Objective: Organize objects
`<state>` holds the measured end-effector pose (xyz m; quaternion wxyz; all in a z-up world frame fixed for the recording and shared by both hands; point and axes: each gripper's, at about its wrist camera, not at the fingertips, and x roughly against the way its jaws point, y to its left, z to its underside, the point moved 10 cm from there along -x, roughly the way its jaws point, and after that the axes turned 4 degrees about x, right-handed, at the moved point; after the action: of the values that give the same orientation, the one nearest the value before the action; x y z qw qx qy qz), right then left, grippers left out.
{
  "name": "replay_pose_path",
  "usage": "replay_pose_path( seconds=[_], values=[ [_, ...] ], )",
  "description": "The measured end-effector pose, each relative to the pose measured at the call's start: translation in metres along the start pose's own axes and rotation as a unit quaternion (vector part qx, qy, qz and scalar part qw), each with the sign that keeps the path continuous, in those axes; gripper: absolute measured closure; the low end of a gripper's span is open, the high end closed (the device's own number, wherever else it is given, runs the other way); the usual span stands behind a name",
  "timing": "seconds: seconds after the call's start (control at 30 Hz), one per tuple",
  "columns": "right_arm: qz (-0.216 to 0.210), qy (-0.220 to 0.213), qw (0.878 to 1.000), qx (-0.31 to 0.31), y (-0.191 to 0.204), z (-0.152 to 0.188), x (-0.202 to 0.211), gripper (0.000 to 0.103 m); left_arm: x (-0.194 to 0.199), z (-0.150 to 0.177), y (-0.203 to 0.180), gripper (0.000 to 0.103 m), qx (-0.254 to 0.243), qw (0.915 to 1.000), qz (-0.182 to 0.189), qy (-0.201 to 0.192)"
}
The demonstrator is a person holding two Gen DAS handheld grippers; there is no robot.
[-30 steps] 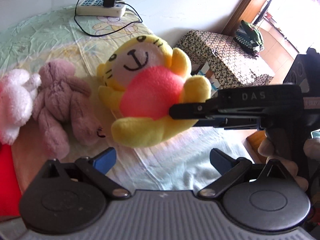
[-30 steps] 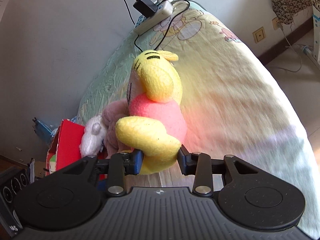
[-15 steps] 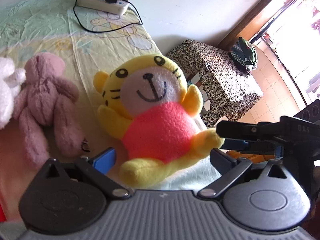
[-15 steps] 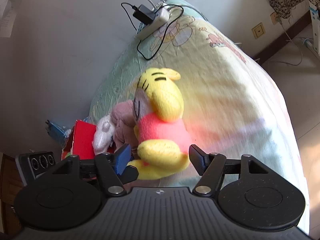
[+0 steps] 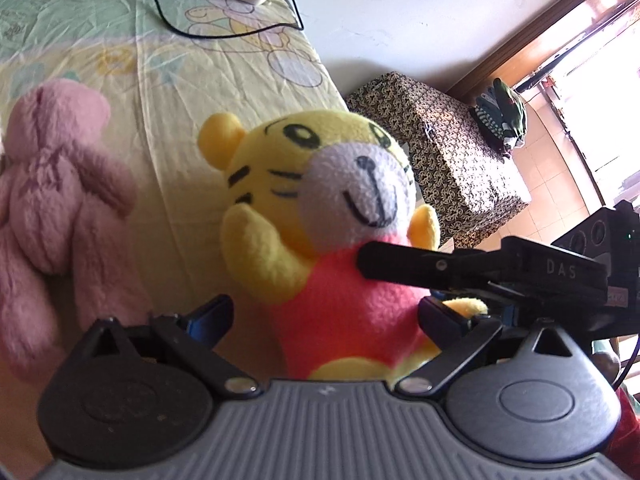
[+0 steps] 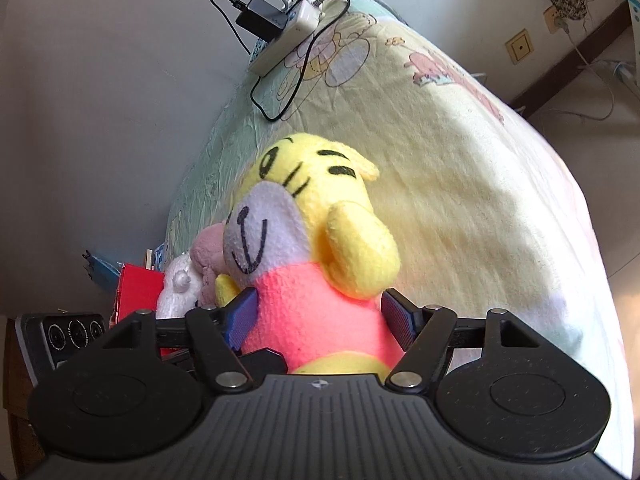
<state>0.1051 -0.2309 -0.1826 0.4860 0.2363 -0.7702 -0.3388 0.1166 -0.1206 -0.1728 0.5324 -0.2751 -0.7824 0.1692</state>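
Note:
A yellow tiger plush in a pink shirt sits upright on the bed sheet, facing my left gripper. My left gripper is open, its fingers on either side of the plush's lower body and the left pad clearly apart from it. My right gripper comes in from the plush's side and is open, its blue pads flanking the pink shirt without squeezing it. In the left wrist view a black finger of the right gripper crosses the plush's chest.
A dusty-pink teddy lies left of the tiger, with a white plush and a red box beyond it. A power strip with cables lies at the head of the bed. A patterned covered box stands beside the bed.
The right gripper opened and let go of the tiger, which went from hanging above the bed to sitting on it. Both grippers moved in close around its body.

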Motion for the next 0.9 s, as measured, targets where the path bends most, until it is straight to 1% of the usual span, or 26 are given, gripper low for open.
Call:
replay_pose_path(
  seconds=[0.1, 0.17, 0.3, 0.5, 0.67, 0.77, 0.9],
  values=[
    [-0.013, 0.009, 1.000, -0.005, 0.004, 0.005, -0.010, 0.033, -0.003, -0.002, -0.005, 0.007, -0.011, 0.9999, -0.002, -0.001],
    [-0.006, 0.008, 1.000, 0.004, 0.009, 0.006, -0.011, 0.034, -0.003, -0.002, -0.006, 0.008, -0.020, 0.9998, -0.006, -0.002],
    [-0.003, 0.003, 1.000, 0.004, 0.014, 0.009, -0.002, 0.039, 0.004, 0.001, -0.008, 0.013, -0.012, 0.9998, 0.017, 0.007],
    [0.008, -0.002, 1.000, 0.020, 0.031, 0.019, 0.013, 0.041, 0.029, 0.012, -0.026, 0.016, -0.036, 0.9992, 0.020, -0.001],
    [0.002, -0.012, 0.999, 0.050, 0.061, 0.025, 0.029, 0.041, 0.065, 0.013, -0.040, 0.016, -0.053, 0.9981, 0.018, -0.027],
    [-0.013, -0.020, 0.997, 0.074, 0.085, 0.028, 0.039, 0.041, 0.091, 0.012, -0.047, 0.016, -0.064, 0.9963, 0.008, -0.057],
    [-0.039, -0.023, 0.992, 0.115, 0.120, 0.031, 0.041, 0.041, 0.130, 0.012, -0.048, 0.016, -0.071, 0.9919, -0.019, -0.104]
  ],
)
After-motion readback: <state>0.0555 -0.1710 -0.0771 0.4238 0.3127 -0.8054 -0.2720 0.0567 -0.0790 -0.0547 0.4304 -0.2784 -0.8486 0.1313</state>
